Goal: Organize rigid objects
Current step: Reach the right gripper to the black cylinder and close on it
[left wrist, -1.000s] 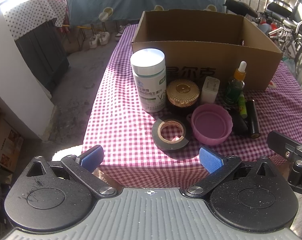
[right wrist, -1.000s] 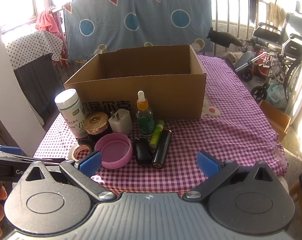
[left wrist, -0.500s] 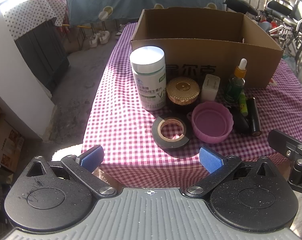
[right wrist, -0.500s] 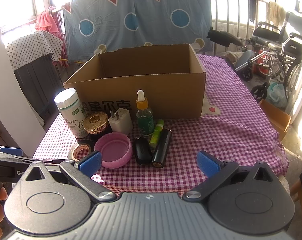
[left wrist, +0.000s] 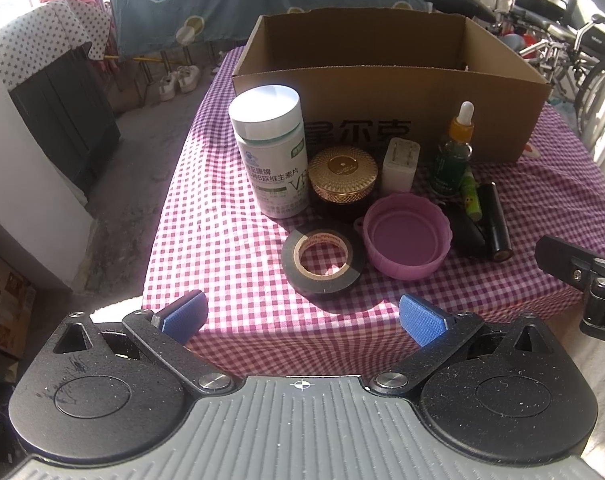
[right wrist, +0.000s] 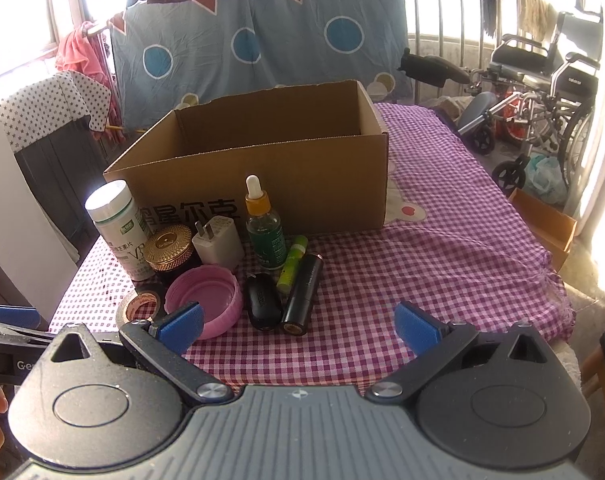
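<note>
Item: table with checked cloth (left wrist: 230, 240), sorting not yet begun, by my reading.

Left gripper (left wrist: 300, 318): pads spread wide, nothing between them, hanging off the near edge.
Right gripper (right wrist: 298, 326): likewise wide apart and empty, at the near edge.

Receptacle: cardboard box (left wrist: 382, 80), open-topped, far side of the table; I can see little of its floor. Printed characters on its near wall, partly hidden.

Stock, all clustered just in front of the box:
- white pill bottle (left wrist: 272, 152), upright, far left; Chinese label, "V" legible.
- gold-lidded jar (left wrist: 342, 174), beside it.
- white plug adapter (left wrist: 400, 166).
- dropper bottle (left wrist: 454, 152), upright.
- green tube (right wrist: 292, 270), black cylinder (right wrist: 302, 294), black oval case (right wrist: 262, 300), lying.
- pink lid (left wrist: 406, 236), open side up.
- black tape roll (left wrist: 322, 262), flat, nearest; core print unreadable.

Handling note: I would take the tape roll first with the left, one pad inside the core, lifting straight up to spare the pink lid touching it.
</note>
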Demonstrator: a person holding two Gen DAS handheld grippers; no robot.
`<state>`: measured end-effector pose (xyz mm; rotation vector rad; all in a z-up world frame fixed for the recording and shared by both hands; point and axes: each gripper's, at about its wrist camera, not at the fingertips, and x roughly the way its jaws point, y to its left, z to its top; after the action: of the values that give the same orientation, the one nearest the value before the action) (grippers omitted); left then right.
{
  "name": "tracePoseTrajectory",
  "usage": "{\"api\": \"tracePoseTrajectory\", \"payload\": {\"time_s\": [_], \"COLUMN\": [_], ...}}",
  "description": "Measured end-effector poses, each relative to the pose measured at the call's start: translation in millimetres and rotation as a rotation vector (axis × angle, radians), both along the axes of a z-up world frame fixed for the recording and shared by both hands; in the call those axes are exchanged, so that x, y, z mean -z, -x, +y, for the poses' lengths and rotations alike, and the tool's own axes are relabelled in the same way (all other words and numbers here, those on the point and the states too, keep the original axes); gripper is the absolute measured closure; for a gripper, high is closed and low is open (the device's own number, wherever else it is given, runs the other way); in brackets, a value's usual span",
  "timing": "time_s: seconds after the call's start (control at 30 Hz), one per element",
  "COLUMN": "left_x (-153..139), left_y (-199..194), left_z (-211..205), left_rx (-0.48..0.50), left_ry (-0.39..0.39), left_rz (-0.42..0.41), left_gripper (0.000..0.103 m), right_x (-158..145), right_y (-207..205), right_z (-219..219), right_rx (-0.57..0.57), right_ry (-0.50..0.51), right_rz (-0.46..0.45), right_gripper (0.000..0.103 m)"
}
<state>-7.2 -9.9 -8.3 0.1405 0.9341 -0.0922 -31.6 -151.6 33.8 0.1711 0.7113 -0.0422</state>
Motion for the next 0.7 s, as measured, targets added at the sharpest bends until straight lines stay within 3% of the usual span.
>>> {"api": "tracePoseTrajectory", "payload": {"time_s": [0.13,0.27,0.33,0.37,0.43,0.5,0.57,0.67,0.7], "left_x": [1,1,2,3,7,11,14,16,18], "left_y": [-1,-8,-12,-14,-21,-26,-31,-32,-33], "left_z": [-11,-27,-37,-41,-49,-56,-61,-66,-68], "left_rx": [0.097,0.206,0.259,0.281,0.315,0.337,0.357,0.395,0.407], "left_ry": [0.057,0.113,0.137,0.149,0.169,0.189,0.203,0.236,0.241], "left_rz": [-0.037,-0.062,-0.065,-0.063,-0.043,-0.028,-0.02,-0.024,-0.022], "left_gripper": [0.001,0.008,0.014,0.024,0.03,0.041,0.043,0.045,0.045], "right_x": [1,3,5,7,14,22,31,40,44], "right_y": [-7,-26,-38,-45,-59,-74,-86,-98,-102], "right_z": [-24,-43,-46,-47,-47,-44,-40,-33,-32], "right_rx": [0.038,0.033,0.006,-0.012,-0.066,-0.111,-0.154,-0.2,-0.209], "right_ry": [-0.02,-0.042,-0.052,-0.059,-0.09,-0.108,-0.115,-0.093,-0.092], "right_rz": [-0.036,-0.035,-0.02,-0.007,0.027,0.078,0.113,0.154,0.173], "right_gripper": [0.0,0.002,0.012,0.015,0.032,0.036,0.041,0.056,0.067]}}
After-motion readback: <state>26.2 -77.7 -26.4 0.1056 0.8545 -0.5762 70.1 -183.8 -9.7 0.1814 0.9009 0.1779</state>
